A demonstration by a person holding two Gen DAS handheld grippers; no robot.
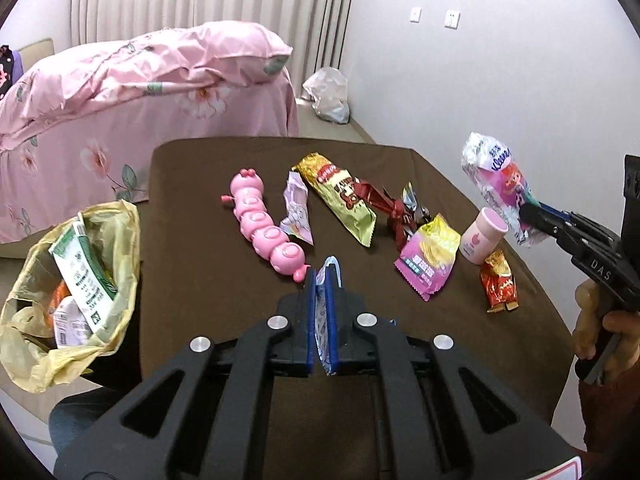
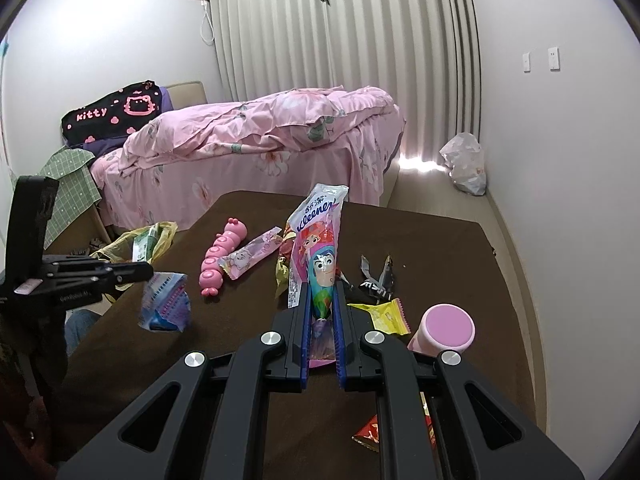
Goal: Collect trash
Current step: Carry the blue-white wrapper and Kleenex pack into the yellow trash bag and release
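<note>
The left gripper was clenched on a thin blue-and-white wrapper, held edge-on between its fingers above the brown surface. The right gripper was clenched on a Kleenex tissue pack that stood up between its fingers, also clear of the surface. The yellow trash bag hung open at the left edge of the surface, already with a green-and-white carton inside. More trash lay on the surface: a green-gold snack bag, a pink-yellow packet, a crumpled dark red wrapper and a small red packet. In my judgement, the thin wrapper could slip out, because only a narrow strip of it was pinched and the rest was limp. The bag mouth was soft and partly folded, so a dropped piece could land on the rim and fall outside. The two grippers could also meet if both went to the bag together. The pink caterpillar toy and the pink bottle seemed not to be trash and could be taken by mistake. The left wrist view showed the inside of the bag and the person's hand on the right tool; the right wrist view showed the printed face of the wrapper hanging from the left gripper, and the top of the bottle.
</note>
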